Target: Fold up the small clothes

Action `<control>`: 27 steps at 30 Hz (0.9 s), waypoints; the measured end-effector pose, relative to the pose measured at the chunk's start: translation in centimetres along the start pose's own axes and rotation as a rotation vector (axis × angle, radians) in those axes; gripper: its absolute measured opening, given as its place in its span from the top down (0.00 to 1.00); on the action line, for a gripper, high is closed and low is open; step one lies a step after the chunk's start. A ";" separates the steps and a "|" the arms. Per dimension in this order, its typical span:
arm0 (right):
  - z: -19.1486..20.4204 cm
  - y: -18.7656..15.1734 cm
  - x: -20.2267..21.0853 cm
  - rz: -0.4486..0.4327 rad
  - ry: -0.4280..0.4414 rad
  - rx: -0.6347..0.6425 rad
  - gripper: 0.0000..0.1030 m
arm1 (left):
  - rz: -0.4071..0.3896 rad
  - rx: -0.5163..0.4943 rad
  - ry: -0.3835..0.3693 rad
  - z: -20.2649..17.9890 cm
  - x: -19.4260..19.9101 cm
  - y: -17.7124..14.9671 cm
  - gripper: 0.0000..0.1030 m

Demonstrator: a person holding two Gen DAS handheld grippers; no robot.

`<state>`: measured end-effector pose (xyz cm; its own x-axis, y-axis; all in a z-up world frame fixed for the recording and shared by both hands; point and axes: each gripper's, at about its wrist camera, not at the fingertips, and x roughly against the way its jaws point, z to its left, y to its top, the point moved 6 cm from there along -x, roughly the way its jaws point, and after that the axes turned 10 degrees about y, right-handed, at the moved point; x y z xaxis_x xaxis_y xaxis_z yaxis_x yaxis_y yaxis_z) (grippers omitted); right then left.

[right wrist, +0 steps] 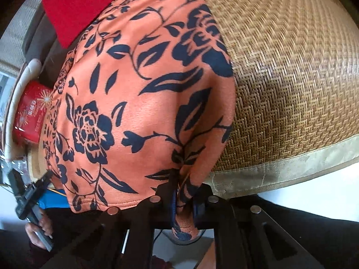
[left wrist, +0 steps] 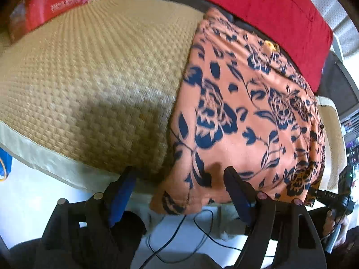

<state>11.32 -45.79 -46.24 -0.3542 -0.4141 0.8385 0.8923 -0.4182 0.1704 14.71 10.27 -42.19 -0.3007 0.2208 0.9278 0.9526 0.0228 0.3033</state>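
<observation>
An orange garment with a dark blue flower print (left wrist: 246, 112) (right wrist: 134, 112) lies spread on a woven straw mat (left wrist: 89, 67) (right wrist: 291, 67), its near hem hanging over the mat's front edge. My left gripper (left wrist: 179, 179) is open at the garment's near corner; one finger stands over the cloth and the other over the mat's edge, with nothing pinched. My right gripper (right wrist: 182, 192) is shut on the garment's other near corner, and a fold of cloth is bunched between its pads. Each gripper also shows at the edge of the other's view.
A red cushion (left wrist: 269, 11) (right wrist: 78, 4) lies behind the garment. A red printed packet (left wrist: 56, 0) (right wrist: 31, 116) sits at the mat's far corner. The mat has a pale cloth border (left wrist: 44, 157) (right wrist: 291, 163). Black cables (left wrist: 179, 235) trail on the white floor below.
</observation>
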 end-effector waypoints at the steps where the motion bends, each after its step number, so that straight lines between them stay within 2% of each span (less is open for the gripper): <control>1: -0.5 -0.1 0.7 0.001 0.005 0.002 0.89 | 0.000 -0.024 0.014 -0.3 -0.2 -0.1 0.25; 3: -0.3 0.0 1.0 0.003 0.026 0.012 0.89 | -0.013 -0.056 0.093 -0.2 0.0 -0.3 0.54; 4: 0.2 0.0 1.2 0.004 0.056 0.018 0.91 | -0.010 -0.058 0.110 -0.1 -0.1 -0.3 0.60; 5: 0.8 0.1 1.8 -0.004 0.088 0.033 0.92 | -0.003 -0.035 0.052 -0.1 0.2 -0.1 0.97; 6: 1.5 0.2 2.5 -0.013 0.110 0.044 0.92 | 0.011 -0.018 -0.010 -0.6 0.4 0.3 0.96; 9: 3.0 1.3 5.3 -0.052 0.196 0.066 0.93 | -0.039 -0.058 -0.027 -1.6 2.6 1.8 0.96; 11: 3.9 3.0 7.9 -0.099 0.262 0.068 0.93 | -0.061 -0.045 -0.127 -2.6 4.9 4.2 0.96; 12: 4.2 3.8 8.9 -0.121 0.287 0.067 0.93 | -0.071 -0.043 -0.153 -2.8 5.6 5.5 0.96; 16: 6.0 10.7 14.1 -0.259 0.389 0.068 0.93 | -0.139 -0.052 -0.210 -5.1 8.3 13.0 0.96; 18: 6.7 13.9 15.2 -0.308 0.421 0.052 0.93 | -0.167 -0.041 -0.220 -6.2 8.7 17.8 0.96; 20: 7.3 18.8 16.0 -0.372 0.436 0.033 0.93 | -0.193 -0.039 -0.199 -7.2 7.8 22.6 0.96; 22: 7.4 23.9 15.1 -0.426 0.438 -0.013 0.93 | -0.191 -0.022 -0.177 -7.7 5.9 26.5 0.96; 25: 6.1 29.5 12.6 -0.469 0.439 -0.107 0.93 | -0.155 0.043 -0.165 -8.6 0.4 32.0 0.95; 27: 4.8 33.2 9.9 -0.493 0.433 -0.168 0.93 | -0.125 0.091 -0.168 -8.3 -3.3 34.2 0.94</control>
<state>38.71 -59.92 -29.78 -0.8201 -0.4145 0.3945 0.5543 -0.7465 0.3680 47.87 2.27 -33.05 -0.4118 0.3699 0.8328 0.9111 0.1466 0.3853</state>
